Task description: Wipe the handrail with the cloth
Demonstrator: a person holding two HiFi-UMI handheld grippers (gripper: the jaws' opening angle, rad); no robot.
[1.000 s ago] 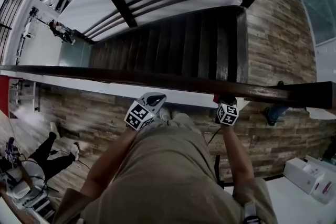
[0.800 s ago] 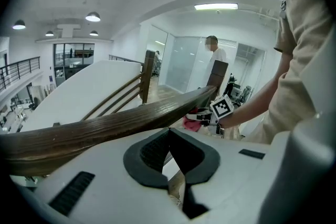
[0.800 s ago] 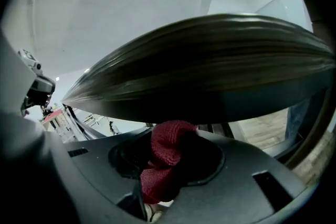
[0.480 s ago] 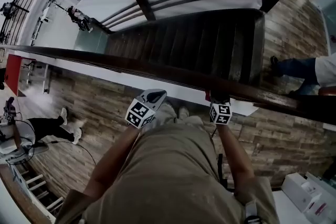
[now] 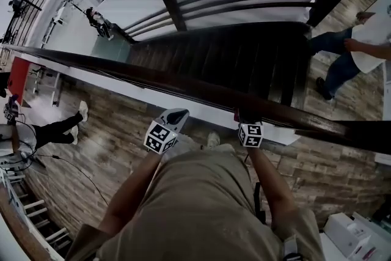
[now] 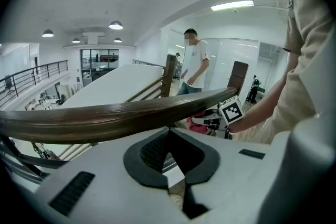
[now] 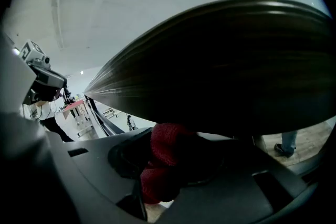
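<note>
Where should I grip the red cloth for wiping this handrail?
By its bunched middle, as the right gripper holds it now: the cloth bulges past the fingers, so fabric meets the rounded handrail first. Come from the person's side.

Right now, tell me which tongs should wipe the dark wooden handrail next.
Right. The right tongs grip the red knitted cloth right at the dark wooden handrail; the left tongs are shut, empty, short of it.

Head view looks steeply down from above the handrail (image 5: 183, 85) into the stairwell (image 5: 244, 52), left gripper view sits low just beside that rail facing along it toward the right gripper (image 6: 212, 120), right gripper view sits tight under the same rail.
</note>
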